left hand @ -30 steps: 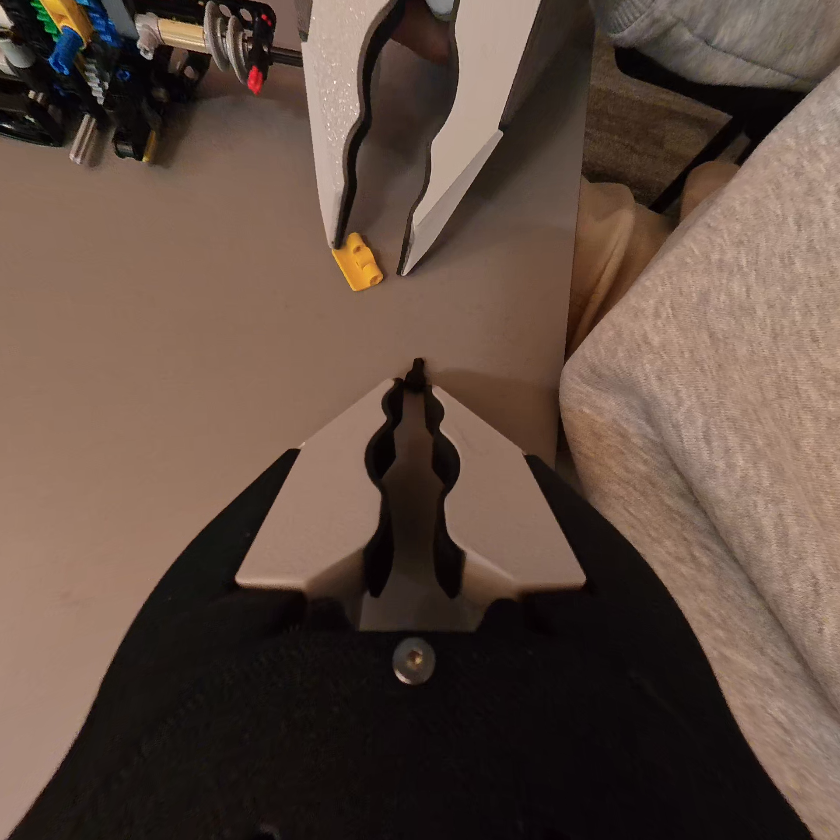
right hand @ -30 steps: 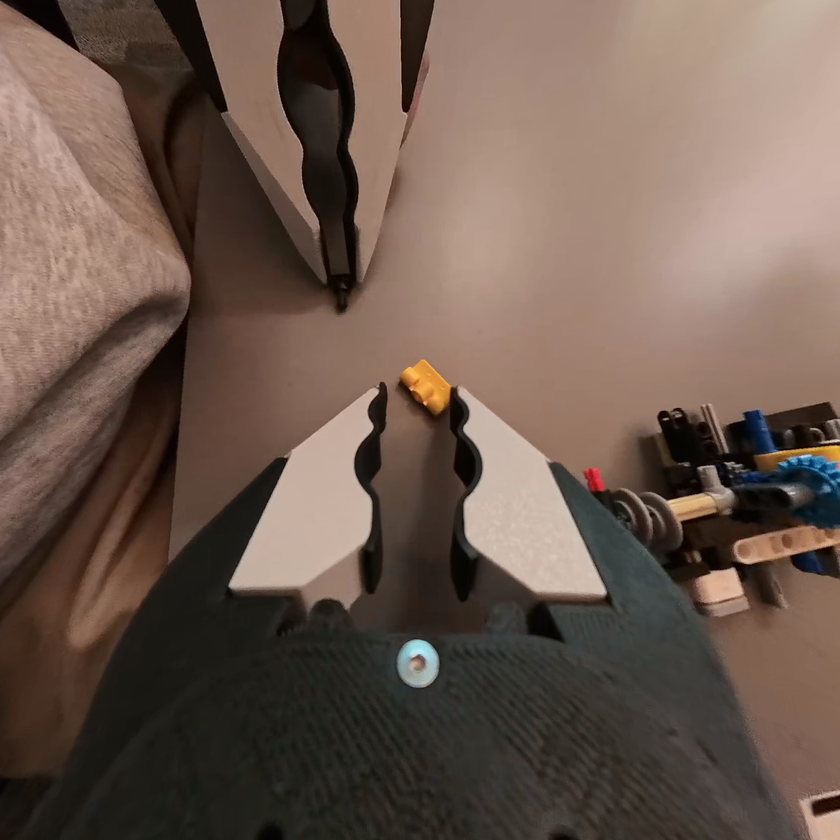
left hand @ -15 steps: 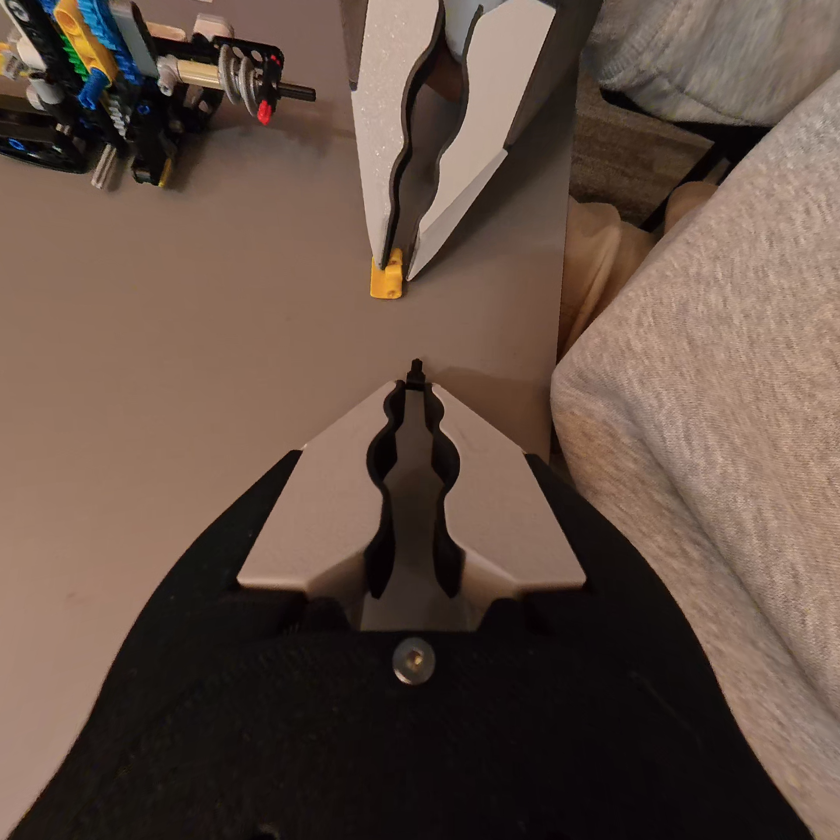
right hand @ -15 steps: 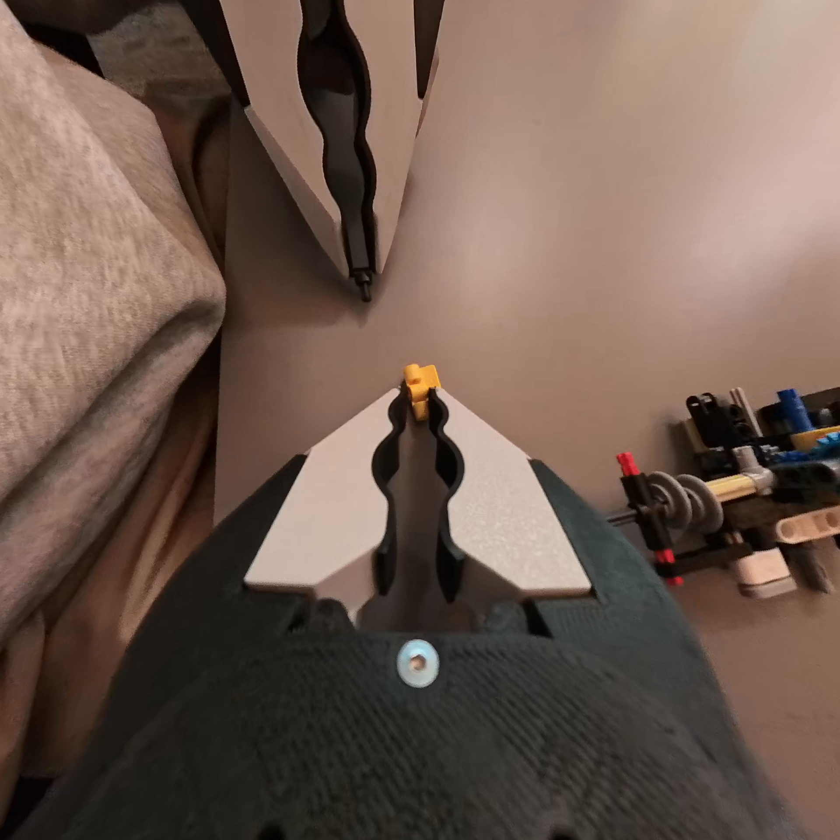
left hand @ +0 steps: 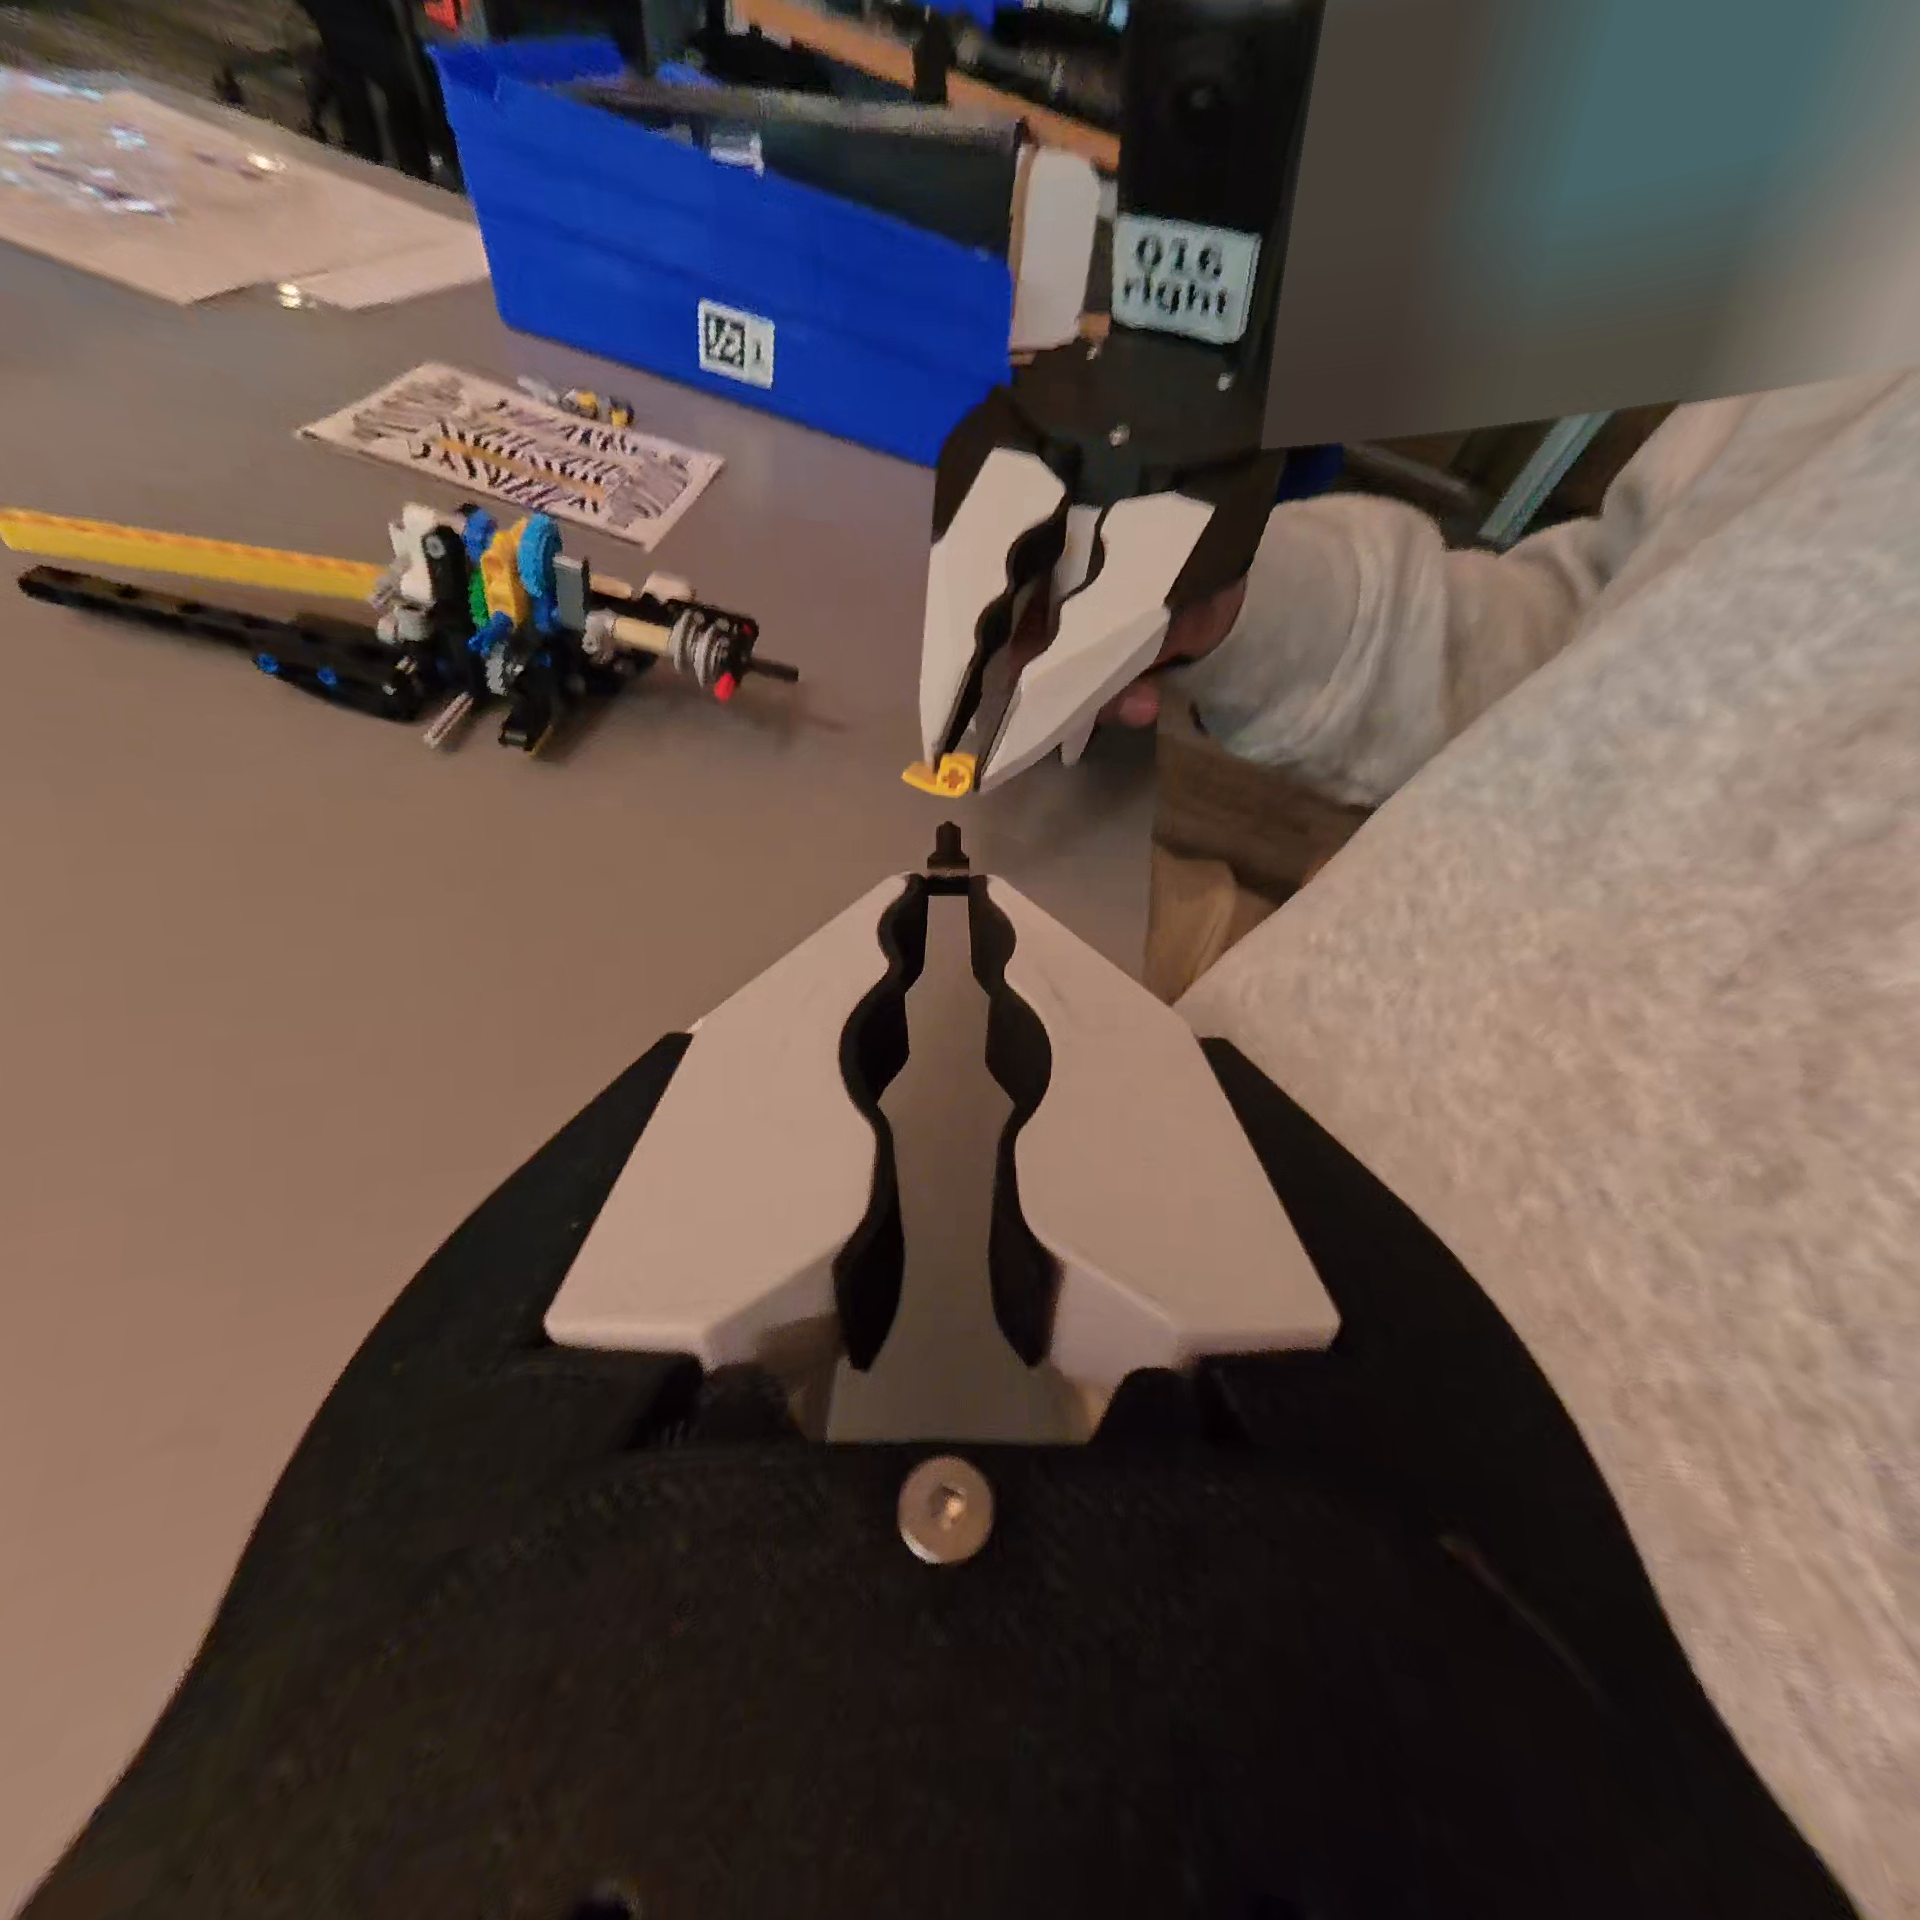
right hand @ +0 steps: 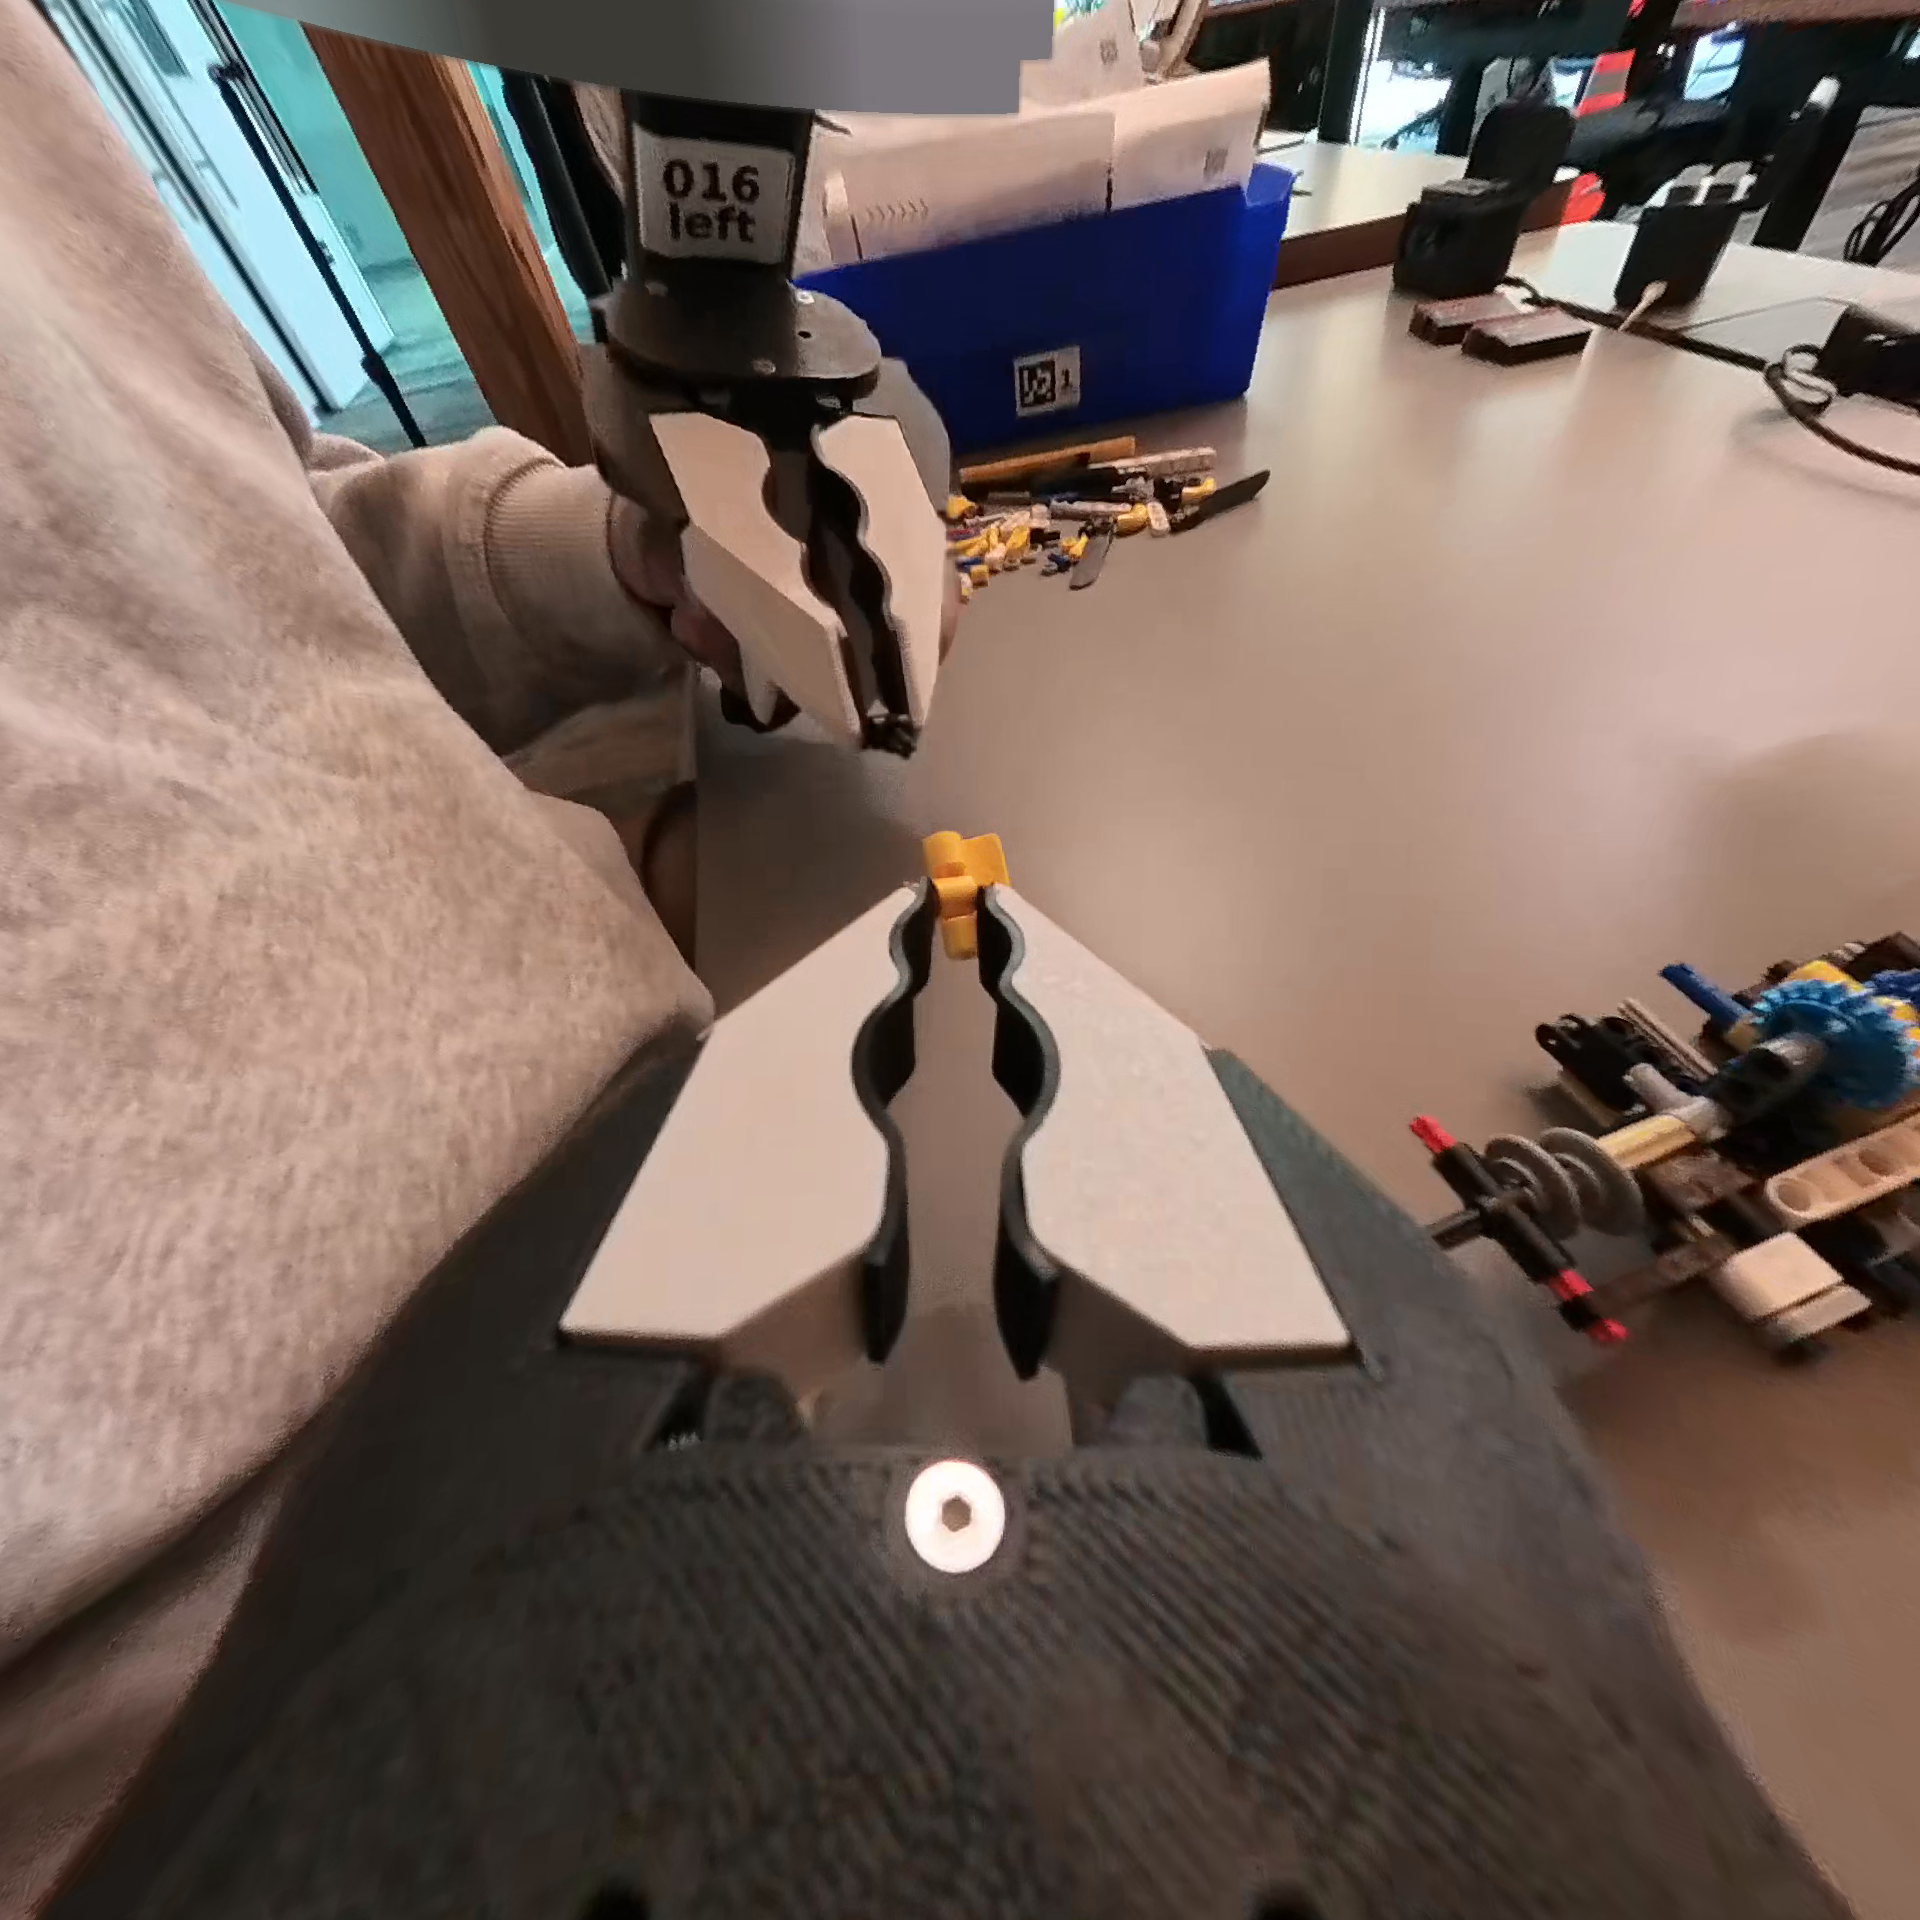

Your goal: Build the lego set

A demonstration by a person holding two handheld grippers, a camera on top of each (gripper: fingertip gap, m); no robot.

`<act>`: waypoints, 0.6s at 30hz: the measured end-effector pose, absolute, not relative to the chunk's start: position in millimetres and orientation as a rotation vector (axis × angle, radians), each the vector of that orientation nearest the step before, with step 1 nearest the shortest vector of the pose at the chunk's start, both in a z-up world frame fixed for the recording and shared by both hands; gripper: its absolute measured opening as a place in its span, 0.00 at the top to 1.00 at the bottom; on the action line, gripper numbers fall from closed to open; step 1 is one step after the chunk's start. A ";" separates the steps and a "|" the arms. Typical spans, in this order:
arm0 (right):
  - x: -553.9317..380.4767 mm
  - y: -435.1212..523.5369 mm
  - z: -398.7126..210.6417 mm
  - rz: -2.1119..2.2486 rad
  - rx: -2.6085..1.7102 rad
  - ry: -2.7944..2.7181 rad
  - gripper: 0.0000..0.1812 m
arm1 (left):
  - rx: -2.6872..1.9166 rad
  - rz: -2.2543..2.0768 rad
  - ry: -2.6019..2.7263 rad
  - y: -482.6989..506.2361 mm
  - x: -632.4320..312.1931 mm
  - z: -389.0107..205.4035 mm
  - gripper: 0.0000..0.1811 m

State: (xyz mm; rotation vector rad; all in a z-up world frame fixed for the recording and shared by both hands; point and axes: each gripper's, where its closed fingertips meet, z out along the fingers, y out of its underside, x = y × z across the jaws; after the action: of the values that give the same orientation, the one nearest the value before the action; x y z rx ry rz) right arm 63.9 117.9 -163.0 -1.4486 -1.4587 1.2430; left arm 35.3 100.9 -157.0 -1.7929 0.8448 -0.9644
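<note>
Left gripper [left hand: 947,878]: jaws nearly closed, pinching a small black pin [left hand: 947,847] at the very tips. The pin sticks out past the tips, ribbed, matte plastic. Fingers are pale grey wedges with wavy black inner edges, mounted on a coarse black printed body.

Right gripper [right hand: 953,894]: jaws narrow, clamped on a small yellow connector [right hand: 961,873] – glossy plastic, blocky with a stub on one side. From the left wrist view the same piece [left hand: 938,776] shows a cross-shaped hole in its face. Both grippers are held above the table [left hand: 312,987], tips pointed at each other, pin and connector near but apart.

Table is smooth, matte grey-brown. Partly built lego assembly [left hand: 499,623] lies on it, left of the grippers in the left wrist view: long yellow and black beams, blue gear, grey coil spring on a tan shaft, red end caps. Same assembly [right hand: 1745,1143] sits at the right edge of the right wrist view.

Farther back – a blue plastic bin [left hand: 727,260] with a square marker on its side, a striped printed sheet [left hand: 509,457] flat in front of it, and a loose heap of small parts [right hand: 1070,509] beside the bin. Grey fleece sleeve [right hand: 260,831] fills the near left of the right wrist view.
</note>
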 end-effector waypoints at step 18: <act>59.3 94.6 -189.7 1.083 -1.420 -1.689 0.96 | -1.937 -0.893 1.018 86.2 45.1 -194.2 0.97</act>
State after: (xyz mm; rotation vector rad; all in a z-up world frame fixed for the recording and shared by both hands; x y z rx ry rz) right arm 59.3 94.6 -189.7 -1.4196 -1.6887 1.0828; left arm 45.1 86.2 -194.2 -1.9373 1.0184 -0.8932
